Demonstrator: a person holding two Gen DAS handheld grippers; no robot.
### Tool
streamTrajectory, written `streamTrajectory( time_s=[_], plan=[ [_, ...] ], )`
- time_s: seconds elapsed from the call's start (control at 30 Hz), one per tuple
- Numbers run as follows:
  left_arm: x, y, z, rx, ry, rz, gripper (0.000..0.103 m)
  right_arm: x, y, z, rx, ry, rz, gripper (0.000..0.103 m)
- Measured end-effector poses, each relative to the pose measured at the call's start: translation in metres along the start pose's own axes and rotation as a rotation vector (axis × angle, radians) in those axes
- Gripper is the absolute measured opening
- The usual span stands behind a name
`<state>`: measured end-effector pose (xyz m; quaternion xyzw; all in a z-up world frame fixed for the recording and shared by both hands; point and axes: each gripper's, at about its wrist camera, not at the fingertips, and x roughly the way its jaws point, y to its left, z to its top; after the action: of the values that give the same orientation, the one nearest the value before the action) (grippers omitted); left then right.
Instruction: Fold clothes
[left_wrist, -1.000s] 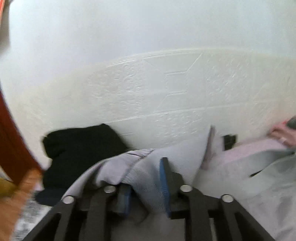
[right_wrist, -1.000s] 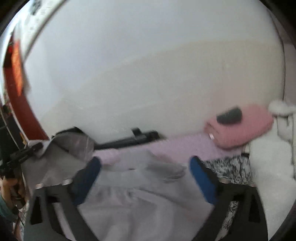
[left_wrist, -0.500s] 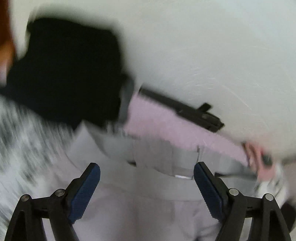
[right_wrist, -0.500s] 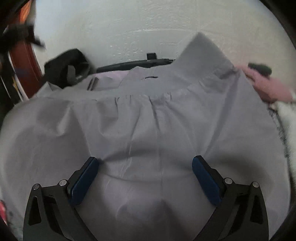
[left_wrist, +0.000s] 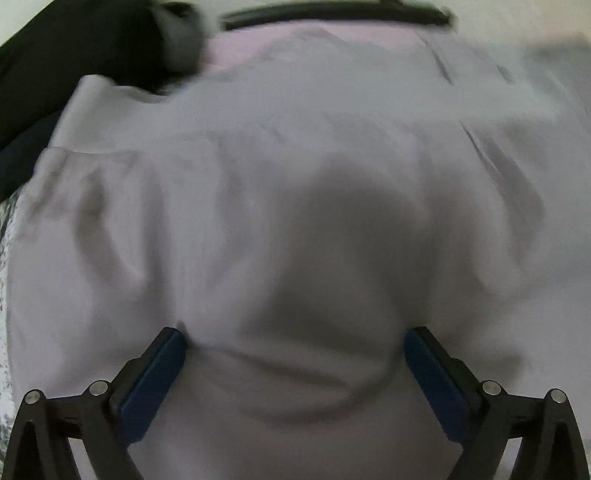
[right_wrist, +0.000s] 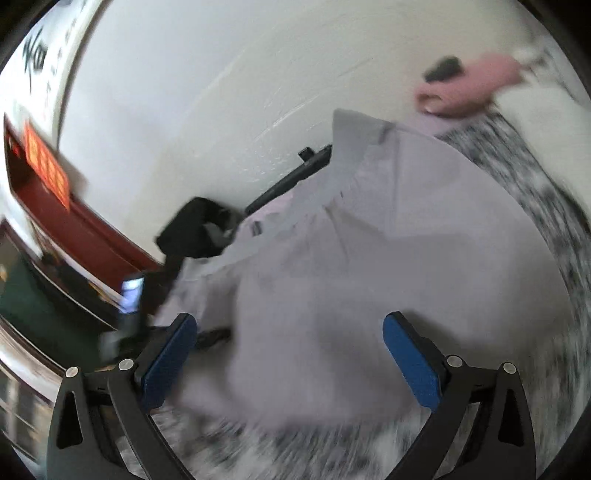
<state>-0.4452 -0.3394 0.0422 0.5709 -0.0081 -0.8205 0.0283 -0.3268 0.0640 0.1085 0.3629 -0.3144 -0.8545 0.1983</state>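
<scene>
A pale grey shirt (left_wrist: 295, 177) lies spread on the black-and-white mottled bed cover and fills the left wrist view. My left gripper (left_wrist: 295, 354) is open, its blue pads wide apart just above the cloth, holding nothing. In the right wrist view the same grey shirt (right_wrist: 388, 258) lies crumpled with its collar toward the wall. My right gripper (right_wrist: 290, 343) is open over the shirt's near edge and empty. Both views are motion-blurred.
A black garment (left_wrist: 74, 55) lies at the shirt's far left, also in the right view (right_wrist: 192, 232). A black hanger (right_wrist: 291, 177) lies along the white wall. A pink folded item (right_wrist: 469, 92) sits far right. A red-brown bed frame (right_wrist: 85, 229) borders the left.
My left gripper let go of the shirt, opened, and dropped down close over the spread cloth. My right gripper stayed open and swung left, tilting its view.
</scene>
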Motion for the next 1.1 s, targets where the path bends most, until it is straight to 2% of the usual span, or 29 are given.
streamTrajectory(
  time_s=[0.03, 0.07, 0.1, 0.17, 0.23, 0.33, 0.47, 0.53, 0.67, 0.73, 0.8, 0.87, 0.93, 1.03, 1.1],
  plan=[
    [0.009, 0.005, 0.002, -0.025, 0.015, 0.009, 0.098, -0.008, -0.004, -0.005, 0.019, -0.003, 0.004, 0.102],
    [-0.005, 0.012, 0.004, -0.066, -0.004, 0.027, 0.094, -0.015, -0.008, -0.01, 0.037, -0.006, 0.008, 0.102],
    [-0.032, 0.018, 0.0, -0.088, -0.064, 0.036, 0.093, -0.023, -0.016, -0.015, 0.081, -0.015, 0.017, 0.102],
    [-0.058, 0.026, -0.039, -0.128, -0.118, -0.054, 0.093, -0.037, -0.04, -0.026, 0.222, -0.035, 0.062, 0.102],
    [-0.084, 0.033, -0.078, -0.167, -0.173, -0.145, 0.094, -0.036, -0.067, -0.039, 0.411, -0.05, 0.143, 0.102],
    [-0.123, 0.045, -0.136, -0.226, -0.255, -0.281, 0.102, -0.027, -0.093, -0.053, 0.589, -0.067, 0.221, 0.102],
    [-0.175, 0.061, -0.214, -0.305, -0.363, -0.462, 0.102, -0.011, -0.088, -0.048, 0.575, -0.087, 0.196, 0.103],
    [-0.156, 0.073, -0.234, -0.358, -0.359, -0.454, 0.102, -0.005, -0.085, -0.042, 0.568, -0.085, 0.16, 0.103],
    [-0.119, 0.114, -0.264, -0.55, -0.348, -0.517, 0.102, 0.004, -0.086, -0.025, 0.558, -0.079, 0.025, 0.101],
    [-0.117, 0.136, -0.277, -0.631, -0.371, -0.538, 0.102, 0.009, -0.087, -0.017, 0.542, -0.077, -0.037, 0.099],
    [-0.118, 0.156, -0.287, -0.702, -0.398, -0.562, 0.102, 0.017, -0.084, -0.009, 0.504, -0.08, -0.057, 0.1],
    [-0.124, 0.178, -0.296, -0.755, -0.447, -0.611, 0.102, 0.026, -0.082, -0.001, 0.466, -0.083, -0.076, 0.089],
    [-0.129, 0.195, -0.303, -0.799, -0.482, -0.609, 0.102, 0.034, -0.08, 0.007, 0.428, -0.086, -0.096, 0.022],
    [-0.127, 0.215, -0.318, -0.896, -0.509, -0.577, 0.102, 0.043, -0.073, 0.018, 0.377, -0.098, -0.116, 0.02],
    [-0.12, 0.224, -0.326, -0.966, -0.499, -0.568, 0.102, 0.034, -0.035, 0.028, 0.263, -0.158, -0.122, 0.02]
  ],
)
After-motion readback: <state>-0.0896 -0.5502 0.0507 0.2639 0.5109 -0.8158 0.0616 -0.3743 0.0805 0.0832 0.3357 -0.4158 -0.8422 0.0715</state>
